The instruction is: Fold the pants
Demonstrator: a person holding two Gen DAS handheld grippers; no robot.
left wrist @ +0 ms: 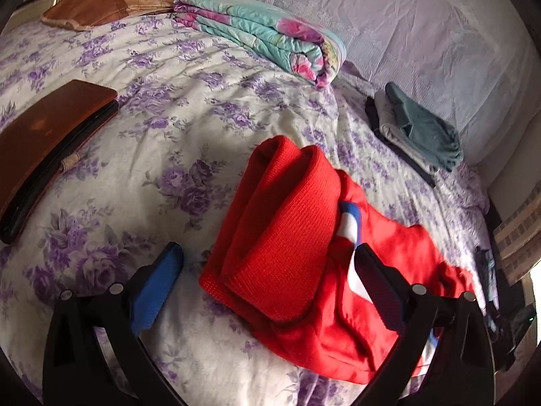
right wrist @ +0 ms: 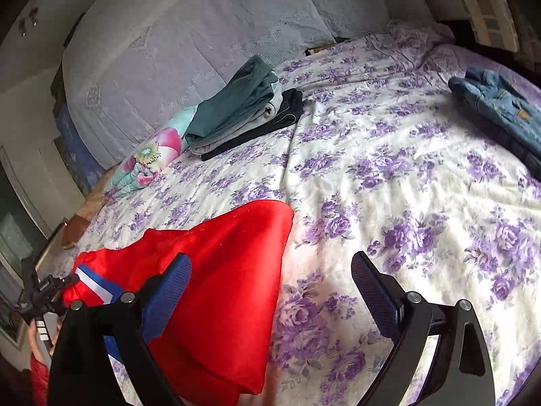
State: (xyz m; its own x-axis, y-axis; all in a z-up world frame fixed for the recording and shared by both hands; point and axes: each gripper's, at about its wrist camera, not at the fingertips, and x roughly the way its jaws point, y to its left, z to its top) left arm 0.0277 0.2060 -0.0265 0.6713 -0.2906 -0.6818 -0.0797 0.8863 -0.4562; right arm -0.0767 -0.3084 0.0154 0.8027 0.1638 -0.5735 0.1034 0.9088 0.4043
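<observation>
No brand or writing can be read on any item; the red pants [left wrist: 287,237] carry only a blue and white stripe [left wrist: 350,223] at the side. They lie on the bed [left wrist: 169,67], partly folded into a thick roll. In the left wrist view, the left gripper [left wrist: 267,260] is wide open and holds nothing; the roll lies between its fingers, toward 12 o'clock, and the pads do not press it. In the right wrist view, the right gripper [right wrist: 270,270] is also wide open and empty; the pants [right wrist: 216,287] lie at about 9 o'clock, under its left finger. A folded clothes pile [right wrist: 243,111] sits at 12 o'clock and blue jeans [right wrist: 500,108] at 2 o'clock.
</observation>
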